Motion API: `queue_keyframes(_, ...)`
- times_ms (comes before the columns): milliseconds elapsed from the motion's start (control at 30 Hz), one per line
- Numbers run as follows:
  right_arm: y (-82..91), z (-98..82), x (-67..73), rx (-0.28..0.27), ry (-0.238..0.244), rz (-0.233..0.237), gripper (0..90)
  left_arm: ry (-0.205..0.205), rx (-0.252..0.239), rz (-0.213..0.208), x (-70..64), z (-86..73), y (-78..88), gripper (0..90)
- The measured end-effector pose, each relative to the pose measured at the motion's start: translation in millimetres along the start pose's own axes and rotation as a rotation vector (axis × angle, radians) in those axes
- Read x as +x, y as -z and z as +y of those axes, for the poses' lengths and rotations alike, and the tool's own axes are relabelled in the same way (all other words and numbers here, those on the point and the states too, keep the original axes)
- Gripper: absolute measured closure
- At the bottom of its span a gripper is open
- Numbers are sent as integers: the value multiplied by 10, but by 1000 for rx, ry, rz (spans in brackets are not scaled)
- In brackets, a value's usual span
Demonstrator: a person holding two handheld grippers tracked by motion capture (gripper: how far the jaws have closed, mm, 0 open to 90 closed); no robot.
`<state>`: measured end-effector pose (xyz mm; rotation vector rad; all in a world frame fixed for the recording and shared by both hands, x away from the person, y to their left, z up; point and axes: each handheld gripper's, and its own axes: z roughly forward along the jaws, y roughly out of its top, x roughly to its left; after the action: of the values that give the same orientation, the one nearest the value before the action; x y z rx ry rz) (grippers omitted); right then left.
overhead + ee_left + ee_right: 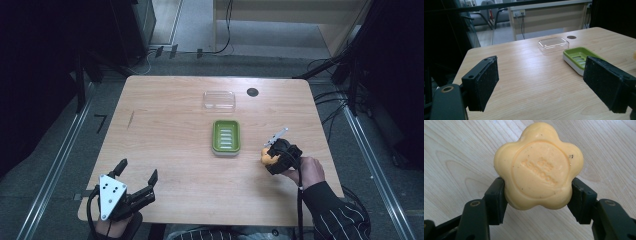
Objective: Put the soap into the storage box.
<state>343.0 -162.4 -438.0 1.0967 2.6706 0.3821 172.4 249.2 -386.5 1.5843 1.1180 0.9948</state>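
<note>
Where the soap is: clamped in the right claw [537, 192], the yellow-orange flower-shaped bar of soap [538, 166] sits just above the light wooden table [165, 150], near its right edge.
Right claw: both pads press the soap's sides; embossed face turned to its camera.
Left claw: the left claw [137, 172] hangs at the near left corner, jaws wide apart, nothing between them.
Soap dish: the green rectangular soap dish on a white base [226, 136] lies mid-table, just left of the soap, apart from it.
Lid: the clear plastic lid [219, 99] lies beyond the dish.
</note>
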Motion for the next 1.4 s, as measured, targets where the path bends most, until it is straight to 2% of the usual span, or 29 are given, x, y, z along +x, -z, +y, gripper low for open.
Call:
queue_keyframes(167,6,44,-8,-3,4,-10,400,2,-4,1,1,0,4,137)
queue_keyframes(467,29,132,-60,-21,-12,3,400,1,-3,2,2,0,6,137)
queue_keyframes(867,105,318,-61,-65,9,6,400,-6,0,-3,0,2,0,137)
queue_keyframes(1400,52,550,-90,-77,27,11,400,0,-2,0,3,0,3,137)
